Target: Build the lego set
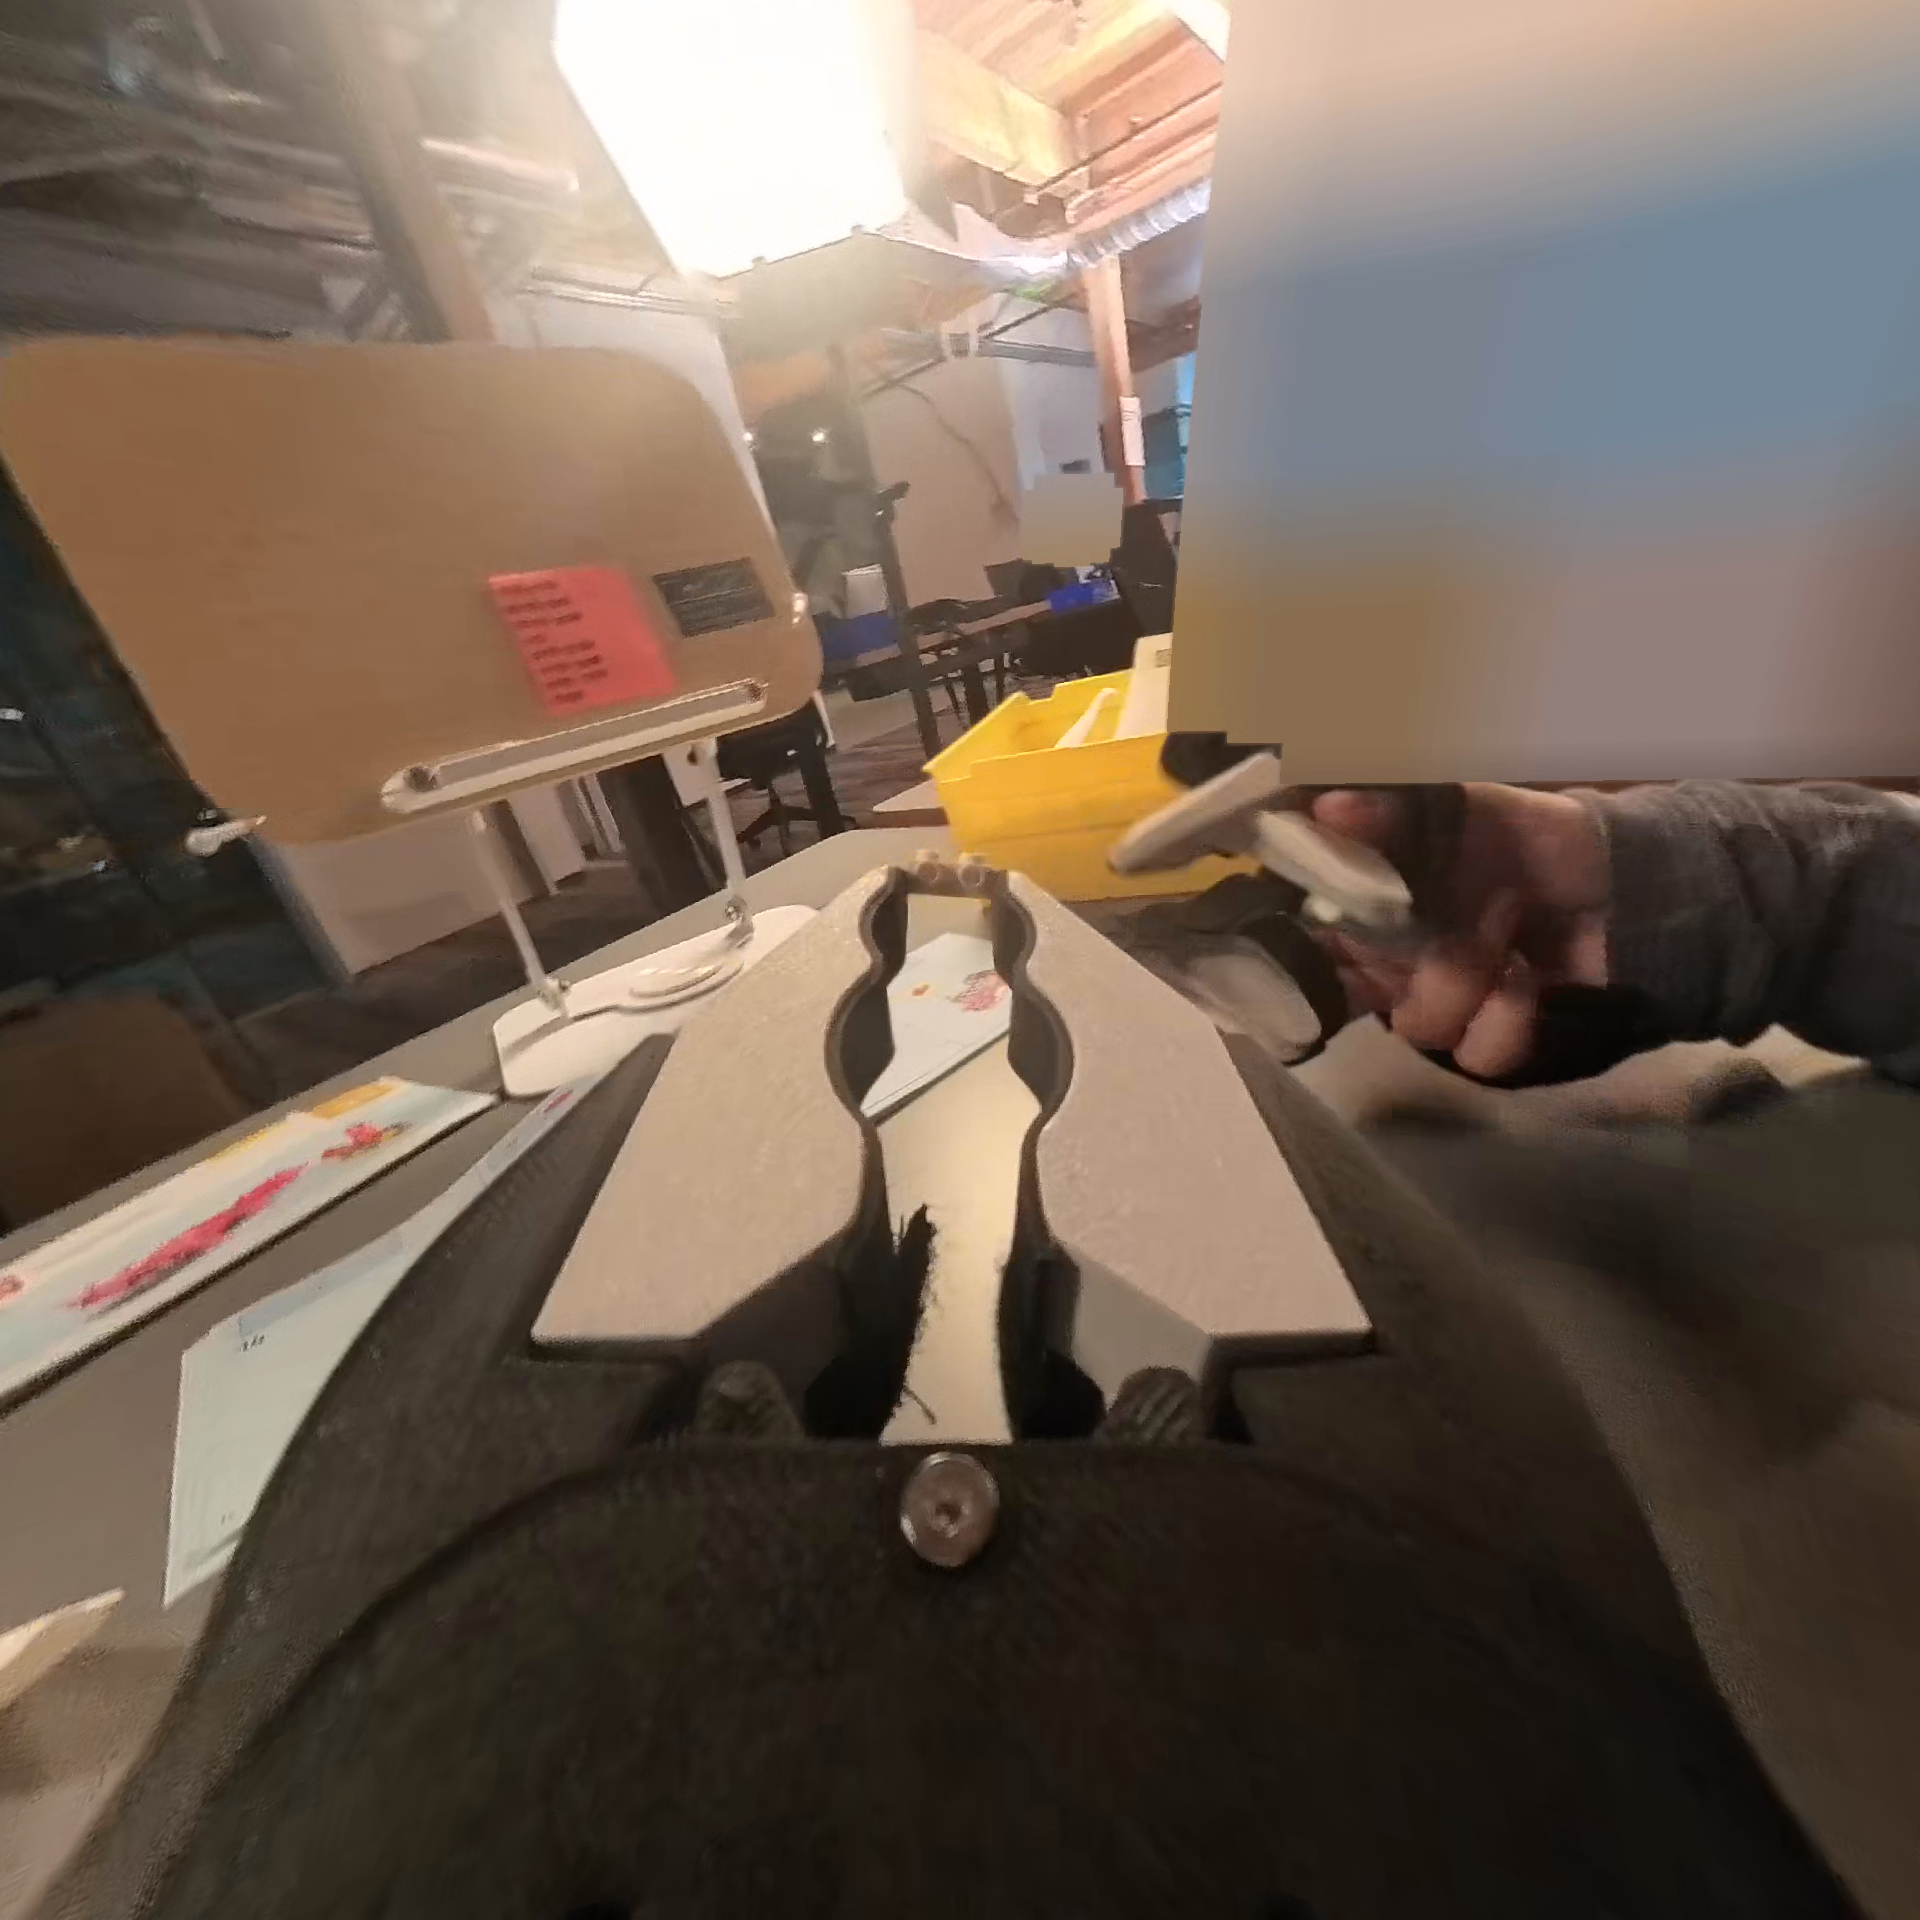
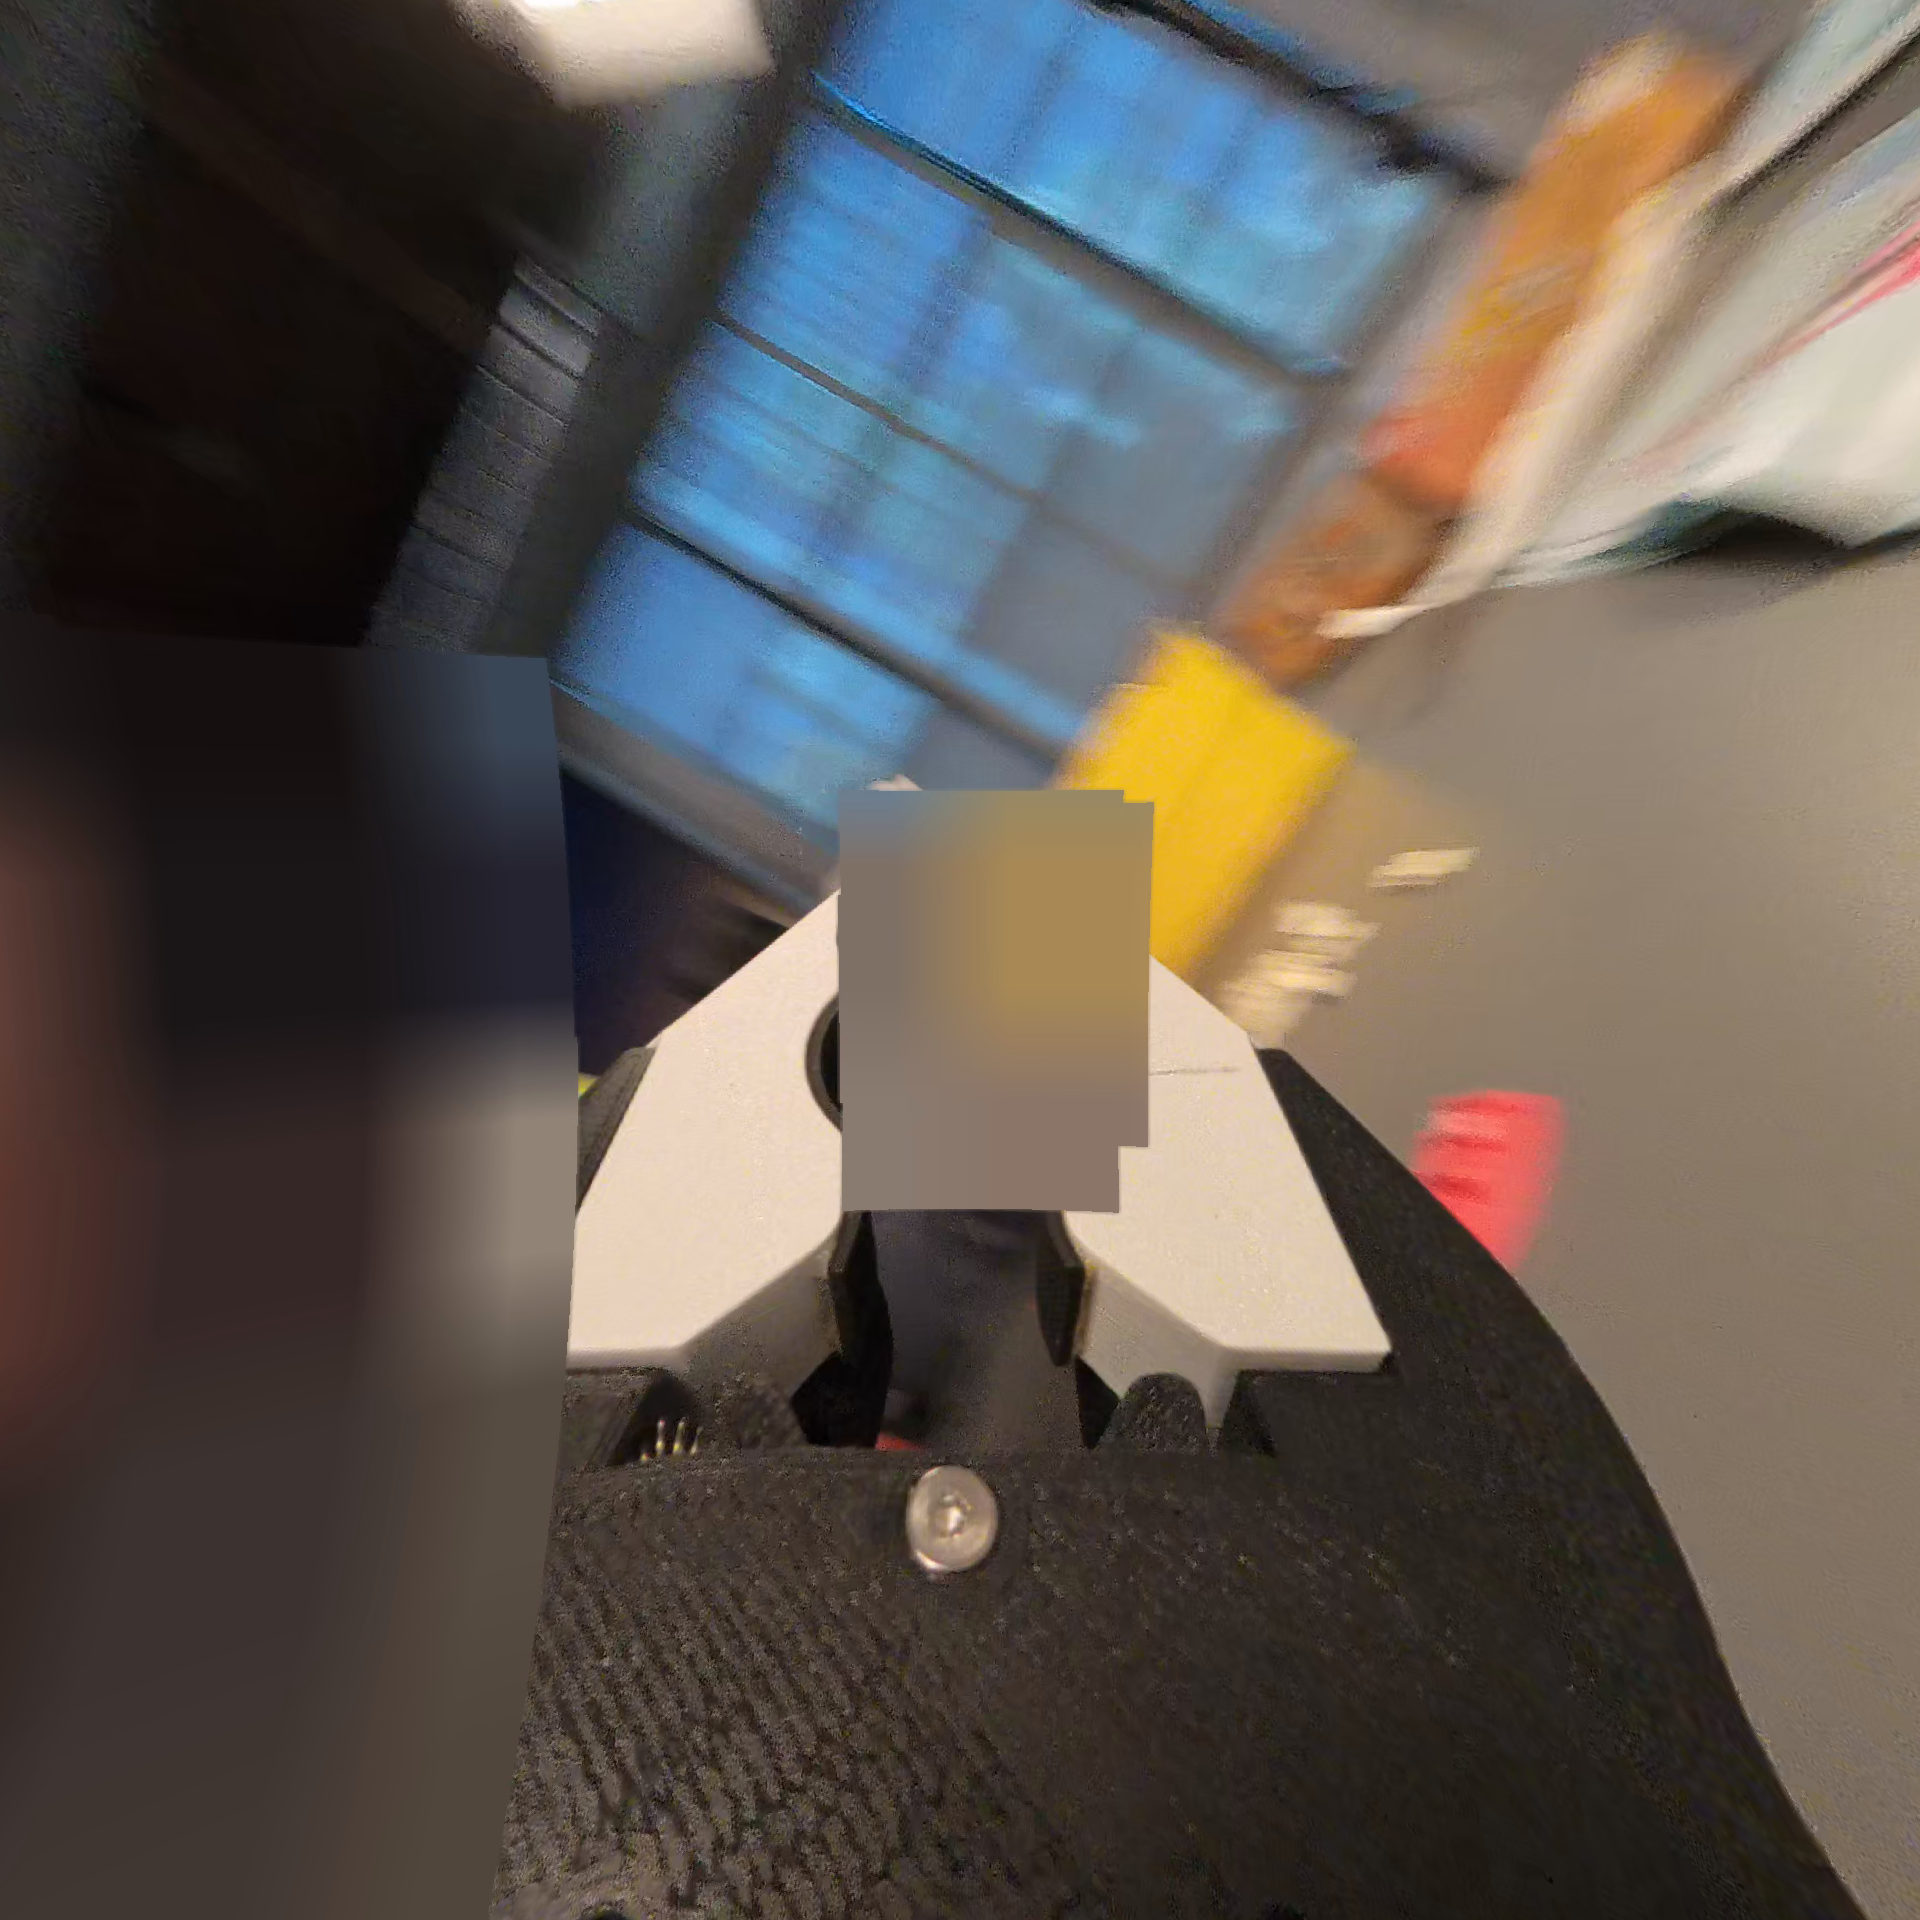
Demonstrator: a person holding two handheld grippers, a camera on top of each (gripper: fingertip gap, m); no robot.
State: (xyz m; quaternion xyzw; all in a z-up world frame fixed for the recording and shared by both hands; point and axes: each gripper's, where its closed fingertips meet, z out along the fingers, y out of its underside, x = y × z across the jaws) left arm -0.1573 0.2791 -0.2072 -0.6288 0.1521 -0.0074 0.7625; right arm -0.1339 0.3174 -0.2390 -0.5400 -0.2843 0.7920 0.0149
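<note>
My left gripper [image 1: 951, 883] is shut on a small grey studded brick [image 1: 951, 876]. Both fingertips press its ends and hold it above the grey table [image 1: 790, 883]. A printed sheet [image 1: 935, 1003] lies on the table below the fingers. My right gripper [image 1: 1195, 826] shows at the right of the left wrist view, held by a hand [image 1: 1475, 935] in front of the yellow bin [image 1: 1049, 810]. It is blurred. In the right wrist view a mosaic patch covers its fingertips, and only the grey finger bases [image 2: 717, 1122] show, so I cannot tell its grasp.
A tan board on a white stand [image 1: 395, 582] rises at the left. Instruction sheets [image 1: 208, 1205] lie at the table's left. The right wrist view is motion-blurred: the yellow bin [image 2: 1205, 810], small pale pieces [image 2: 1309, 945] and a red brick [image 2: 1491, 1164] sit on the grey table [image 2: 1714, 935].
</note>
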